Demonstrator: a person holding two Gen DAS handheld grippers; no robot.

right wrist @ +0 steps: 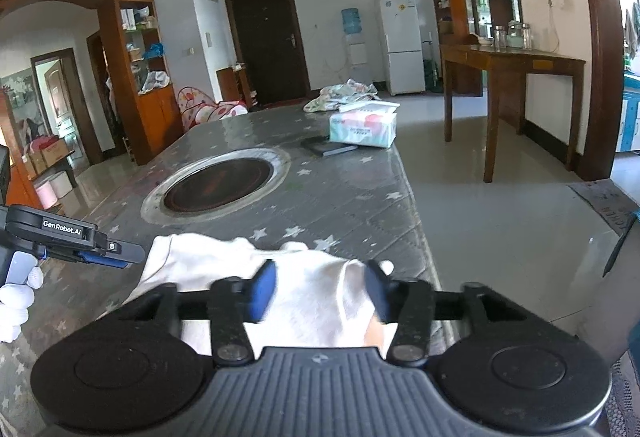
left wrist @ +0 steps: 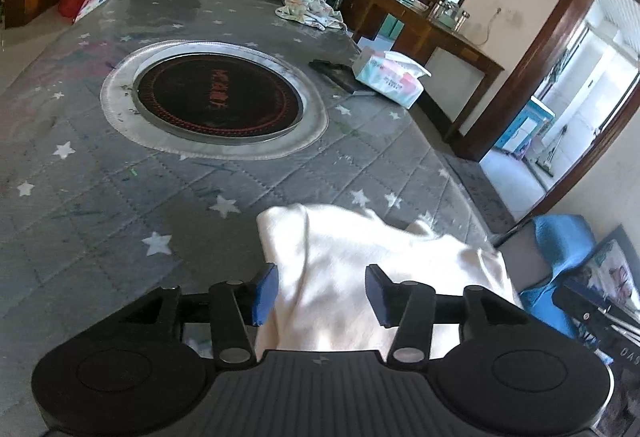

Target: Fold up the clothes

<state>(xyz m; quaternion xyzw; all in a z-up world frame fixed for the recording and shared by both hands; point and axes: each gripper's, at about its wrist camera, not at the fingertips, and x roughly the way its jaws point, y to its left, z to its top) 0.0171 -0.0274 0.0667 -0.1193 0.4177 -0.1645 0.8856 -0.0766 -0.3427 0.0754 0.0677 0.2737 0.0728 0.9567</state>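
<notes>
A cream white garment (left wrist: 344, 269) lies bunched at the near right edge of the grey star-patterned table cover (left wrist: 120, 197). My left gripper (left wrist: 322, 291) is open, its blue pads on either side of the cloth. In the right wrist view the same garment (right wrist: 312, 289) lies under my right gripper (right wrist: 320, 287), which is open with the cloth between its pads. The left gripper (right wrist: 120, 255) shows at the left of that view, held by a white-gloved hand, beside the garment's left edge.
A round black hotplate (left wrist: 218, 97) with a metal rim is set in the table's middle. A tissue pack (left wrist: 390, 75) and a dark flat object (left wrist: 340, 73) lie at the right edge. A patterned cloth heap (left wrist: 310, 11) lies at the far end. A wooden side table (right wrist: 516, 77) stands to the right.
</notes>
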